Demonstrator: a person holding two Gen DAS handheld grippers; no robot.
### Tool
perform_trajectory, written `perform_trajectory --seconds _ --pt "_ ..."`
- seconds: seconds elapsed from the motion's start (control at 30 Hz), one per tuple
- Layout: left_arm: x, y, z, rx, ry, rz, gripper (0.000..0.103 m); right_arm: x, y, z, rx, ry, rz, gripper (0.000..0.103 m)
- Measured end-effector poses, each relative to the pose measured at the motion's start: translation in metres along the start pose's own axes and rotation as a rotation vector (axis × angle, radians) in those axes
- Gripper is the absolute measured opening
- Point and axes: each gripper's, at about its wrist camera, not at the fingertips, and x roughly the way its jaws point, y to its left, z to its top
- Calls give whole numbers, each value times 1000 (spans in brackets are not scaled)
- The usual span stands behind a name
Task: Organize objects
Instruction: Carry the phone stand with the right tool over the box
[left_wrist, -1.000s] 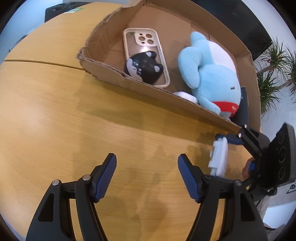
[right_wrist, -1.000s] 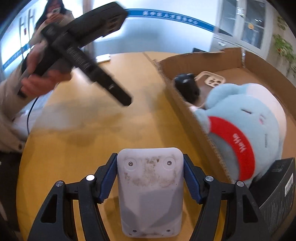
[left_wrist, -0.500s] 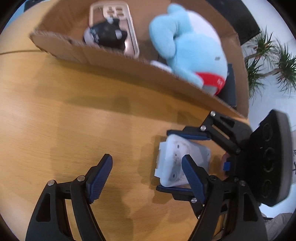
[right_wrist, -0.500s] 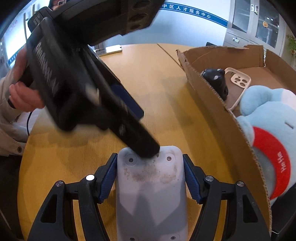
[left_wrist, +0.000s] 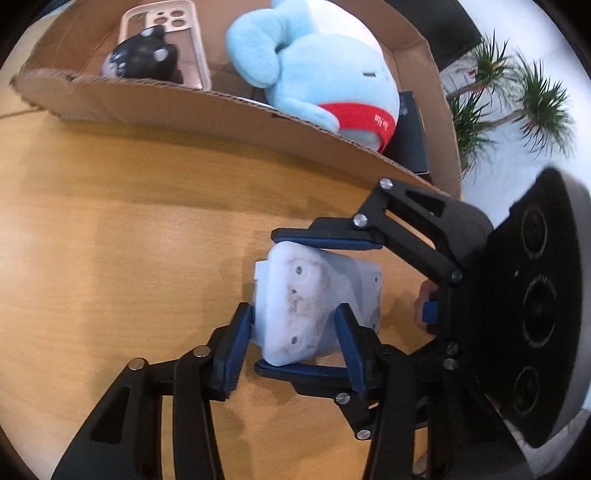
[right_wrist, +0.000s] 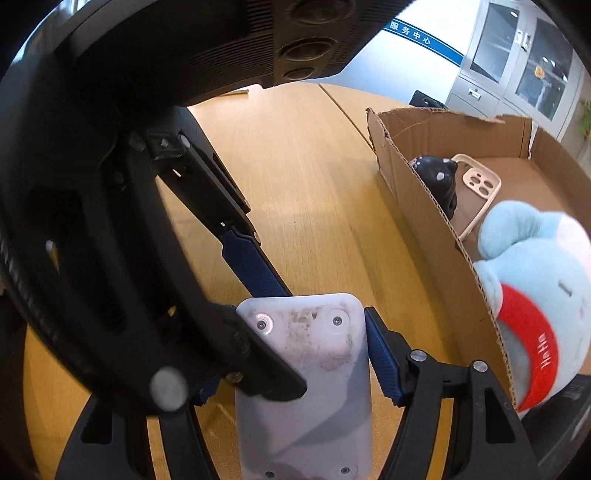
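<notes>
A white plastic block with screw holes (left_wrist: 314, 299) is held above the wooden table. My right gripper (left_wrist: 317, 302) comes in from the right and is shut on its long sides; the block fills the right wrist view (right_wrist: 306, 373). My left gripper (left_wrist: 291, 332) has closed on the block's near end, a blue pad on each side. The left gripper's body (right_wrist: 110, 221) blocks the left half of the right wrist view. A cardboard box (left_wrist: 221, 110) behind holds a blue plush (left_wrist: 317, 66), a black cat figure (left_wrist: 144, 62) and a beige phone case (left_wrist: 184, 40).
A black box (left_wrist: 410, 136) stands at the cardboard box's right end beside the plush. Potted plants (left_wrist: 517, 99) stand beyond the table's right edge. Grey cabinets (right_wrist: 517, 62) line the far wall.
My left gripper has moved right onto the white block and closed its fingers on it. The right gripper has brought the block in between them, still shut on it.
</notes>
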Motion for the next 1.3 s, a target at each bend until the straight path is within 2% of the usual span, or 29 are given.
perform_trajectory --seconds 0.13,0.17,0.27,0.4,0.53,0.57,0.6,0.63,0.87,1.1,1.3 --pt "-4 -2 -4 28 -13 -26 36 -5 13 -2 6 5 -52 70" --pt "-4 -2 -8 32 -14 -28 36 -5 14 -3 8 19 -54 72" --pt "-1 -2 -6 35 -18 -35 36 -5 16 -11 1 85 -97 89" --pt "9 1 6 39 -19 -53 35 -14 14 -34 58 119 -99 95" --pt "8 5 8 34 -21 -72 35 -23 4 -49 141 117 -55 95" --pt "6 8 7 30 -21 -80 35 -23 1 -50 163 109 -34 92" --pt "4 10 7 27 -22 -83 35 -24 0 -51 187 96 -2 78" --pt "3 12 8 22 -28 -81 35 -25 -1 -52 209 81 37 72" --pt "-13 29 0 23 -29 -95 34 -31 14 -48 206 76 -24 72" --pt "-34 26 3 49 -64 -94 35 -47 23 -37 190 44 -80 72" --pt "-60 23 12 102 -109 -69 35 -57 9 -16 177 8 -136 72"
